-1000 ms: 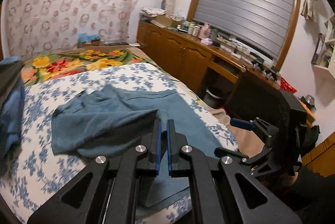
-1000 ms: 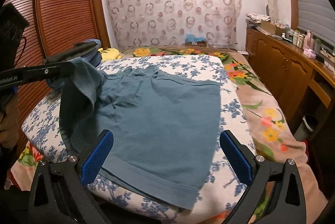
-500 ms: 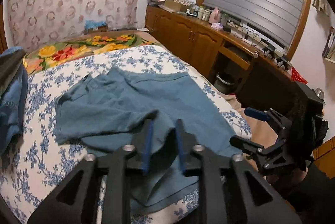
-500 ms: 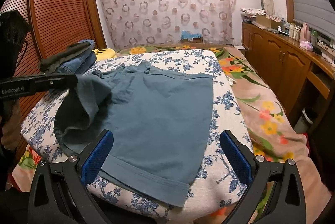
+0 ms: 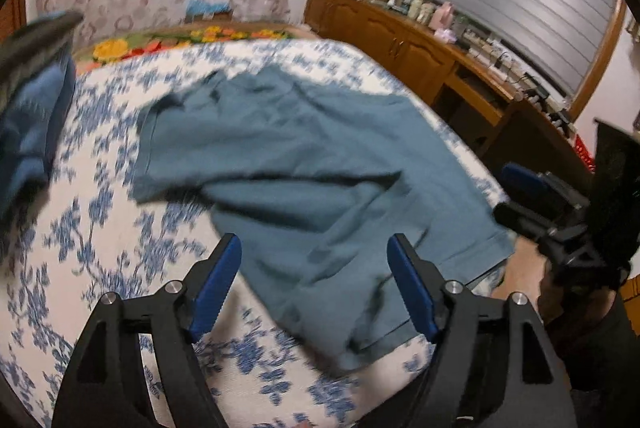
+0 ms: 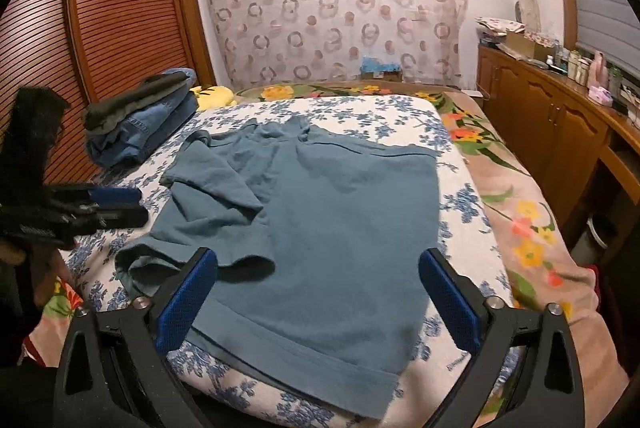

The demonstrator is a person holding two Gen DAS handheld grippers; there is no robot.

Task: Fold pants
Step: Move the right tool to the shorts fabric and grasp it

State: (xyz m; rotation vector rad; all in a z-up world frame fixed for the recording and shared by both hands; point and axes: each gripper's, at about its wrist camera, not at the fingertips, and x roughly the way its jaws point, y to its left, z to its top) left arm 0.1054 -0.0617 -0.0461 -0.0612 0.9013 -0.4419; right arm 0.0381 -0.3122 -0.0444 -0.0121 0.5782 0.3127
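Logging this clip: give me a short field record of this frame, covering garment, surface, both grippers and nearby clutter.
garment: teal pants, spread on the bed, one leg crumpled and partly flipped over on the left side
surface: blue-floral bedspread
left gripper: open, holding nothing, above the near edge of the pants
right gripper: open, holding nothing, over the near hem
clutter: stack of folded jeans at the bed's far left
fold progress: no neat fold yet
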